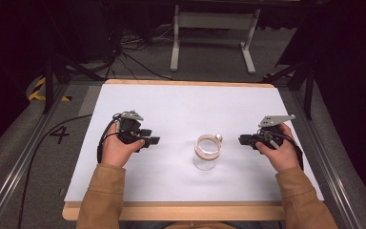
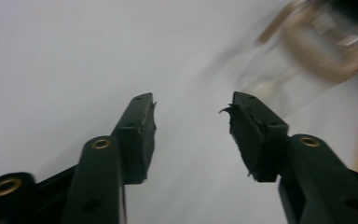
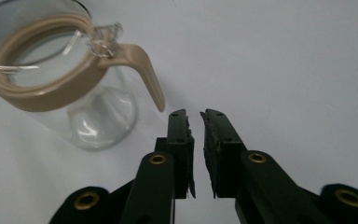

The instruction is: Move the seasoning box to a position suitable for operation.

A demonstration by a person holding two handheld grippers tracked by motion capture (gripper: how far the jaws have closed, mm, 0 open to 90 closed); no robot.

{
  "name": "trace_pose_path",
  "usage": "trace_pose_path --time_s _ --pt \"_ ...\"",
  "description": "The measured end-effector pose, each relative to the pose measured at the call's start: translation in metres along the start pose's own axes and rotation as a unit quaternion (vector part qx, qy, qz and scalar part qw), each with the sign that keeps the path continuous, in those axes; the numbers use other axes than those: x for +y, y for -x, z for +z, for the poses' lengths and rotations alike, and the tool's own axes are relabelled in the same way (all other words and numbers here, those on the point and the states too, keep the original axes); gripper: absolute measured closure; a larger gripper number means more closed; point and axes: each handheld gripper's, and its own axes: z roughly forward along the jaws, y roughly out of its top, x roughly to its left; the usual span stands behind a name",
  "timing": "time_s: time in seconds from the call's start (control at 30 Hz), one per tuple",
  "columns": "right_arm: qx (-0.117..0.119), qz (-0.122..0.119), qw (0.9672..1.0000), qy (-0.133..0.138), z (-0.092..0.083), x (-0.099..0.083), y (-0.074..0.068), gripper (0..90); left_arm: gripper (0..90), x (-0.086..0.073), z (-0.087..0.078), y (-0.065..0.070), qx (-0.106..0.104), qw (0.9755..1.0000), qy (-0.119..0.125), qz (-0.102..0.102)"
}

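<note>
A clear glass jar (image 1: 206,151) with a tan seal ring and a wire clasp stands upright and lidless on the white sheet (image 1: 181,105). My left gripper (image 1: 153,141) is held to the jar's left, pointing toward it, jaws open and empty (image 2: 191,105); the jar (image 2: 307,51) is a blur at the upper right of that view. To the jar's right, my right gripper (image 1: 242,140) also points at it. Its jaws (image 3: 196,116) are all but shut, with a thin slit and nothing between them. The jar (image 3: 60,79) stands just left of its tips, and the seal's tan tab (image 3: 149,84) hangs toward them.
The white sheet covers a wooden table (image 1: 171,212). Metal rails (image 1: 24,157) run along both sides. A white stand (image 1: 214,28) and cables lie on the grey floor beyond the far edge. Brown sleeves (image 1: 102,200) come in from the bottom.
</note>
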Motion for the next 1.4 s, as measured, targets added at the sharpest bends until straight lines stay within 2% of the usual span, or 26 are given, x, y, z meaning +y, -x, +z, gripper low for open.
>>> trace_pose_path --time_s 0.03,0.07,0.1,0.13,0.17,0.23,0.27,0.3,0.33,0.37,0.4,0.43,0.47,0.53,0.6,0.7,0.83,0.9,0.93,0.97,1.0,1.03,1.13,1.23,1.33,1.4 --pt "0.006 0.001 0.9999 0.009 -0.003 0.002 -0.002 84.9 54.2 0.0 0.001 0.002 0.006 0.9999 0.002 0.01" --pt "0.011 0.003 0.9999 0.011 -0.003 0.003 -0.004 86.0 53.7 0.002 0.002 0.008 0.039 0.9986 -0.006 0.036" --pt "0.022 0.0 0.9996 0.016 -0.003 0.004 -0.007 87.9 53.8 0.003 0.003 0.011 0.051 0.9974 -0.016 0.049" --pt "0.029 -0.007 0.9994 0.018 -0.002 0.005 -0.009 89.0 53.8 0.004 0.004 0.014 0.052 0.9971 -0.016 0.053" --pt "0.034 -0.013 0.9991 0.02 -0.002 0.006 -0.012 89.2 54.5 0.005 0.005 0.016 0.045 0.9974 -0.014 0.055" --pt "0.035 -0.017 0.999 0.02 -0.001 0.007 -0.015 89.5 56.8 0.005 0.006 0.019 0.04 0.9977 -0.012 0.053" --pt "0.037 -0.015 0.999 0.02 -0.001 0.008 -0.017 89.6 57.2 0.006 0.008 0.023 0.046 0.9977 -0.025 0.042" --pt "0.038 -0.017 0.999 0.018 -0.001 0.008 -0.019 89.7 62.3 0.006 0.008 0.025 0.048 0.9976 -0.036 0.034" --pt "0.037 -0.018 0.999 0.016 0.0 0.008 -0.02 89.7 66.5 0.006 0.011 0.028 0.062 0.9965 -0.044 0.035" --pt "0.032 -0.022 0.9992 0.011 0.001 0.008 -0.021 89.7 67.1 0.007 0.014 0.031 0.075 0.9946 -0.047 0.053" --pt "0.03 -0.023 0.9992 0.009 0.003 0.007 -0.022 89.7 69.2 0.008 0.016 0.034 0.076 0.9939 -0.049 0.064" --pt "0.03 -0.023 0.9992 0.009 0.003 0.007 -0.022 89.7 71.9 0.008 0.016 0.034 0.076 0.9939 -0.049 0.064" --pt "0.032 -0.023 0.9992 0.007 0.004 0.007 -0.023 89.8 73.6 0.011 0.02 0.039 0.061 0.9941 -0.044 0.079" --pt "0.03 -0.025 0.9992 0.003 0.005 0.006 -0.024 89.8 77.5 0.012 0.022 0.042 0.053 0.9941 -0.042 0.085" --pt "0.031 -0.026 0.9992 0.002 0.006 0.004 -0.025 89.8 80.3 0.014 0.023 0.042 0.052 0.9942 -0.039 0.086" --pt "0.03 -0.026 0.9992 -0.001 0.006 0.002 -0.027 89.8 82.8 0.014 0.031 0.039 0.035 0.996 -0.025 0.078" --pt "0.031 -0.026 0.9992 -0.003 0.005 0.0 -0.028 89.8 85.4 0.013 0.045 0.038 0.035 0.9957 -0.036 0.078" --pt "0.029 -0.024 0.9993 -0.004 0.003 -0.003 -0.029 89.8 86.4 0.014 0.054 0.037 0.022 0.9964 -0.033 0.074" --pt "0.027 -0.023 0.9994 -0.004 0.001 -0.004 -0.029 89.8 87.0 0.014 0.058 0.038 0.018 0.9961 -0.036 0.078" --pt "0.025 -0.022 0.9994 -0.003 0.0 -0.006 -0.028 89.8 87.1 0.016 0.062 0.039 0.017 0.9947 -0.047 0.09" --pt "0.025 -0.022 0.9994 -0.003 0.0 -0.006 -0.028 89.8 87.6 0.016 0.062 0.039 0.017 0.9947 -0.047 0.09" --pt "0.022 -0.019 0.9996 -0.003 -0.002 -0.008 -0.028 89.8 87.6 0.017 0.066 0.041 0.021 0.9931 -0.052 0.103" --pt "0.024 -0.013 0.9996 -0.006 -0.004 -0.013 -0.029 89.8 88.3 0.019 0.073 0.043 0.031 0.9893 -0.07 0.124" --pt "0.026 -0.007 0.9996 -0.01 -0.006 -0.016 -0.029 89.9 87.9 0.02 0.083 0.047 0.042 0.9856 -0.092 0.136" --pt "0.026 -0.004 0.9996 -0.015 -0.004 -0.018 -0.03 89.9 86.8 0.019 0.093 0.049 0.036 0.9846 -0.107 0.134" --pt "0.027 -0.004 0.9995 -0.017 -0.003 -0.019 -0.031 90.0 86.8 0.018 0.095 0.049 0.035 0.9849 -0.108 0.131"
